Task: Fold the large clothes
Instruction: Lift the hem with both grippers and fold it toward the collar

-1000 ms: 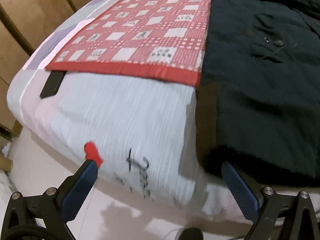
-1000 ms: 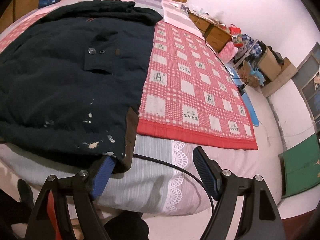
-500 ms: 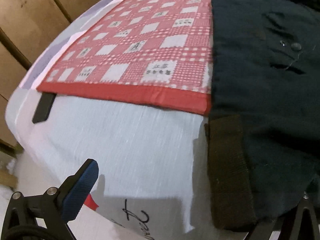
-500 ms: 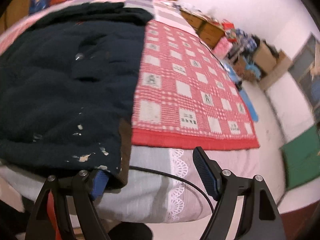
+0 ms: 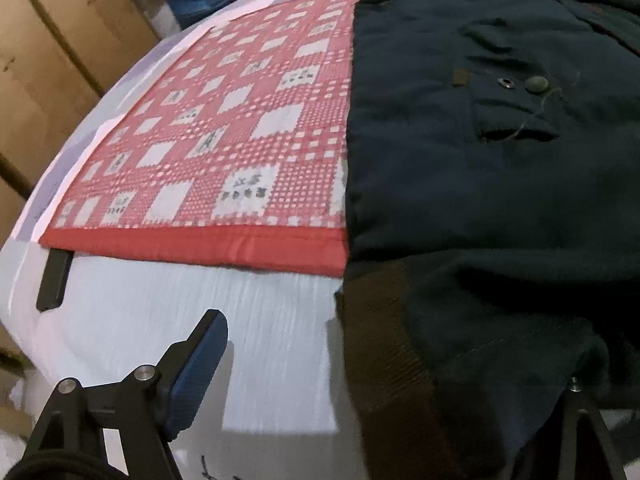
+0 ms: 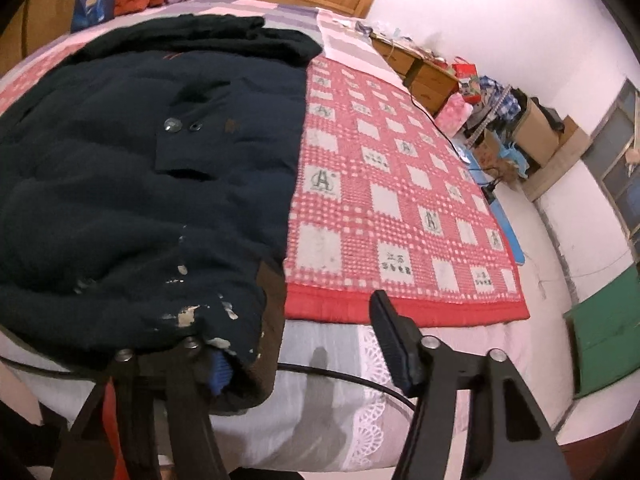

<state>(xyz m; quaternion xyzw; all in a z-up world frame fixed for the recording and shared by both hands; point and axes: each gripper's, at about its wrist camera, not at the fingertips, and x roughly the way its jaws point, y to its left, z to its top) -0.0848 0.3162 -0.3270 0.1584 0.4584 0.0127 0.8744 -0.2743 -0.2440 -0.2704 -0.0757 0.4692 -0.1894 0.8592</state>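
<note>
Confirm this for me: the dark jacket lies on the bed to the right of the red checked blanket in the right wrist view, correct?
Not quite. In the right wrist view the dark jacket lies to the left of the red checked blanket, not the right. The rest holds: it lies on the bed, its side edge overlapping the blanket's edge.
</note>
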